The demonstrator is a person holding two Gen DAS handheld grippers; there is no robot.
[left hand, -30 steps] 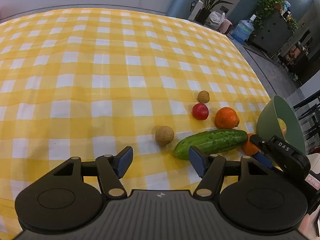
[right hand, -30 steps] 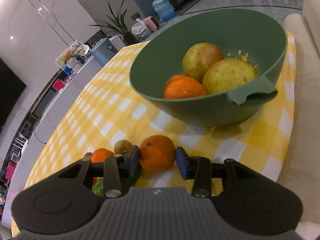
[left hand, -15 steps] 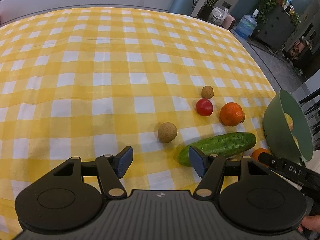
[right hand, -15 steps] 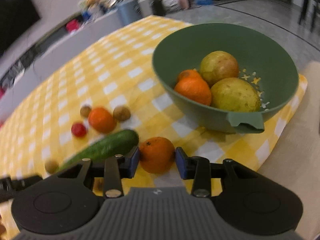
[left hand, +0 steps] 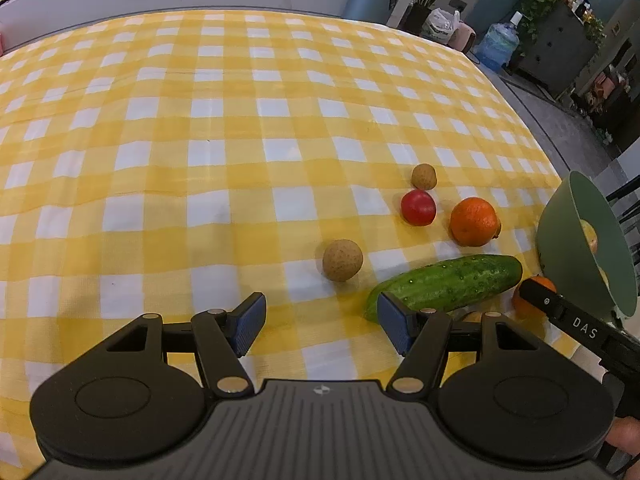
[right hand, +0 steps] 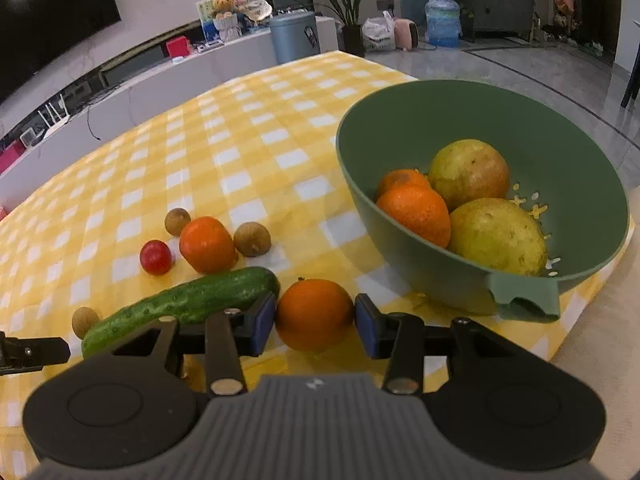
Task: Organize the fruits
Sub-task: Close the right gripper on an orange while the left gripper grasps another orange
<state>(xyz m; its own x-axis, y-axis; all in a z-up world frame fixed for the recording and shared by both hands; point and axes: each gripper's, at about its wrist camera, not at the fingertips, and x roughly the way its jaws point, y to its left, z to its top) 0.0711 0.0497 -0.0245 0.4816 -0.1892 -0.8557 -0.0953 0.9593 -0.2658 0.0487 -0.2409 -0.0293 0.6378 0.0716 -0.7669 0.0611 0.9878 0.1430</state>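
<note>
An orange [right hand: 314, 314] rests on the yellow checked cloth between the pads of my right gripper [right hand: 315, 320]. The jaws are opening and the pads stand just off its sides. Right behind it sits the green bowl [right hand: 568, 152], holding two oranges [right hand: 416, 214] and two yellow-green fruits [right hand: 496, 236]. A cucumber [right hand: 188, 304], another orange [right hand: 206, 244], a cherry tomato [right hand: 156, 257] and small brown longans [right hand: 252, 239] lie to the left. My left gripper [left hand: 318, 322] hangs open over bare cloth, its right pad close to the cucumber [left hand: 444, 286].
The table's edge runs just right of the bowl [left hand: 560, 216], with a pale cushion [right hand: 608, 360] beside it. A low counter [right hand: 160, 76], a bin [right hand: 294, 36], a plant and a water jug stand beyond the table. A hand [left hand: 624, 436] shows at the lower right.
The right gripper rolled, so its view now sits level, and the orange stayed between its pads, which now stand slightly wider. The left gripper barely moved.
</note>
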